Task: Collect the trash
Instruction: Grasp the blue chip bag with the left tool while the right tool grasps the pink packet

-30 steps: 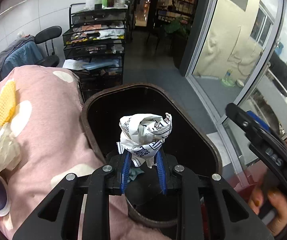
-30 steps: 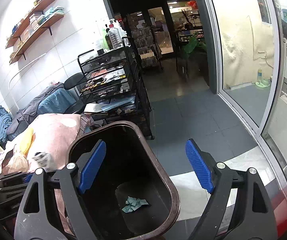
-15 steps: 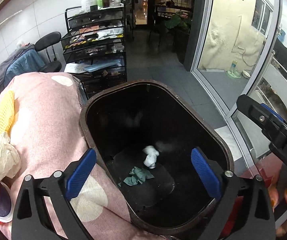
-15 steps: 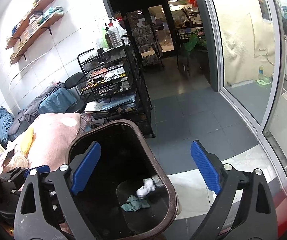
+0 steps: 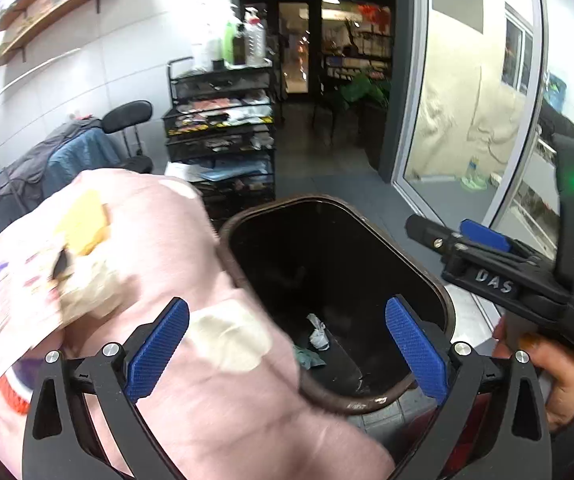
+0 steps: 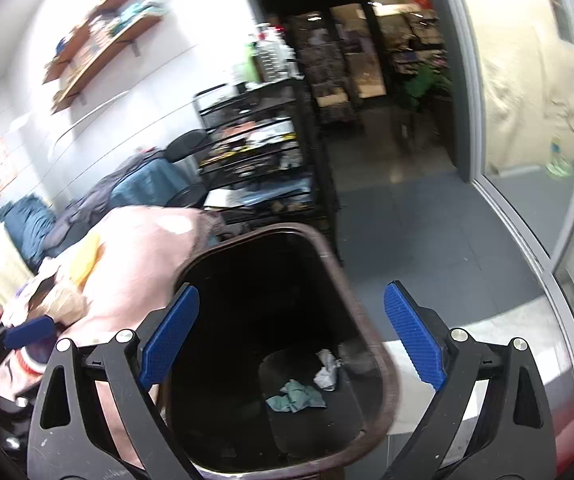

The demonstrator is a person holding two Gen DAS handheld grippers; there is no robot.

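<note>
Left wrist view: we are holding our left gripper (image 5: 287, 344) with its blue-padded fingers (image 5: 157, 348) spread wide and nothing between them, over the edge of a pink spotted blanket (image 5: 159, 240) and the dark brown oval plastic trash bin (image 5: 443, 308). Deep in the bin a crumpled ball of white printed paper (image 5: 318, 334) is lying on the bottom, just beside a wadded teal scrap (image 5: 307, 358). We are keeping our right gripper (image 6: 289, 334) just as wide and empty above the bin's (image 6: 387, 360) rim; from this side the paper ball (image 6: 327, 372) is looking small, creased and greyish-white, touching the teal scrap (image 6: 297, 396).
</note>
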